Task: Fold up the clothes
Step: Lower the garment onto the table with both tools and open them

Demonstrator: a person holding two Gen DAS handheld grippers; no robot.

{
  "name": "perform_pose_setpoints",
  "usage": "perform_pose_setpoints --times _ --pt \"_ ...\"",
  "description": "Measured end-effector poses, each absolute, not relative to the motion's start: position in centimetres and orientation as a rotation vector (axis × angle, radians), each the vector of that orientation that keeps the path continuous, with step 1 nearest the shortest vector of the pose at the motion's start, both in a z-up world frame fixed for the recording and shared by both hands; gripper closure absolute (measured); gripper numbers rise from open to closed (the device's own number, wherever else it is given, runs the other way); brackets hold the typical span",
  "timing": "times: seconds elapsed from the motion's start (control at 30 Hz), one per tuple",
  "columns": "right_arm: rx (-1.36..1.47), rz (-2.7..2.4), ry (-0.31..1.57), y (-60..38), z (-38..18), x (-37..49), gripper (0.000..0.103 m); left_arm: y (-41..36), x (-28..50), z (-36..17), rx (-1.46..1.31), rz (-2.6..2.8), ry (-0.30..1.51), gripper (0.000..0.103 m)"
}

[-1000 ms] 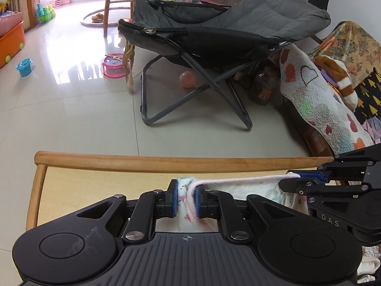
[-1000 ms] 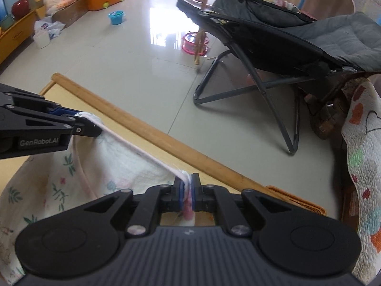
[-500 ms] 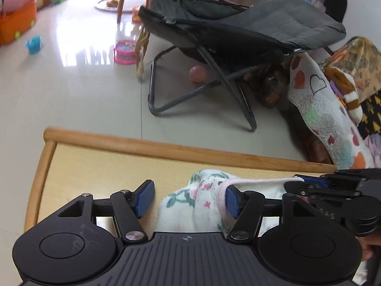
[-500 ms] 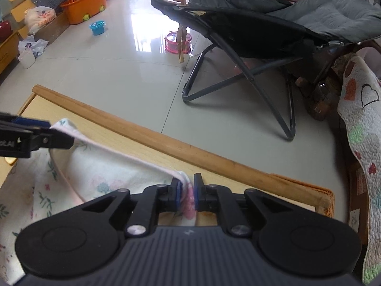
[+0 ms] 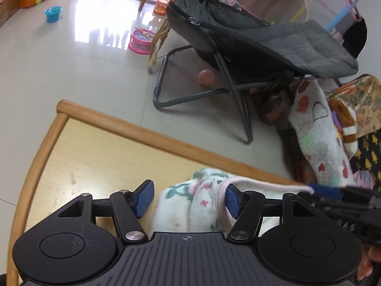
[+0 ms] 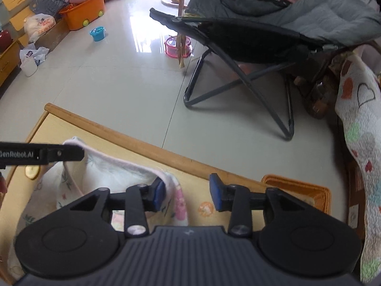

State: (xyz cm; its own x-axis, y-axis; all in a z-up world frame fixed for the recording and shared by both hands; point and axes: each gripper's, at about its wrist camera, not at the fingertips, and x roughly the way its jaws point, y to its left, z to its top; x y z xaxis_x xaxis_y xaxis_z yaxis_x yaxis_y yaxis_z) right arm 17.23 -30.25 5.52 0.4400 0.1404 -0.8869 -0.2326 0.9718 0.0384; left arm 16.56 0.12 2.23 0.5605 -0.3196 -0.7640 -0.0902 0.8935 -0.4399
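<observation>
A white floral garment with pink trim lies bunched on the wooden table. My left gripper is open, its jaws wide apart on either side of the cloth. My right gripper is open too; the garment's pink edge drapes against its left pad. The garment stretches from there to the left gripper's finger at the left of the right wrist view. The right gripper's fingers show at the right edge of the left wrist view.
The table has a raised wooden rim. An orange mat lies at its right end. Beyond the table stand a grey folding lounge chair, a heart-patterned quilt at right, and toys and orange bins on the tiled floor.
Both grippers let go of the garment: the left opened first, then the right. The stretched edge has gone slack and the cloth has settled onto the table.
</observation>
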Motion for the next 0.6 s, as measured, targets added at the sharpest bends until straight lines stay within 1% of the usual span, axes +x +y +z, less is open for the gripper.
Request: perform_pose_setpoints --times 0.13,0.2,0.33,0.47,0.53,0.6 --pt "0.006 0.256 1.2 -31.3 4.5 17.6 0.061 0.0 16.9 2.5 -0.562 -0.147 0.971 0.039" --pt "0.021 0.261 1.203 -31.5 4.5 17.5 0.061 -0.3 17.0 2.5 -0.577 -0.142 0.964 0.039" --pt "0.034 0.244 1.108 -32.1 6.0 16.9 0.061 -0.9 17.3 2.0 -0.593 -0.128 0.975 0.039" --pt "0.045 0.253 1.068 -32.6 6.9 15.4 0.061 -1.0 17.9 0.8 -0.628 -0.095 1.025 0.04" --pt "0.071 0.238 1.053 -32.7 7.0 14.1 0.061 -1.3 18.1 0.6 -0.607 -0.074 1.029 0.034" --pt "0.122 0.221 1.049 -32.9 6.7 12.8 0.06 -2.0 18.2 0.9 -0.549 -0.061 1.022 0.034"
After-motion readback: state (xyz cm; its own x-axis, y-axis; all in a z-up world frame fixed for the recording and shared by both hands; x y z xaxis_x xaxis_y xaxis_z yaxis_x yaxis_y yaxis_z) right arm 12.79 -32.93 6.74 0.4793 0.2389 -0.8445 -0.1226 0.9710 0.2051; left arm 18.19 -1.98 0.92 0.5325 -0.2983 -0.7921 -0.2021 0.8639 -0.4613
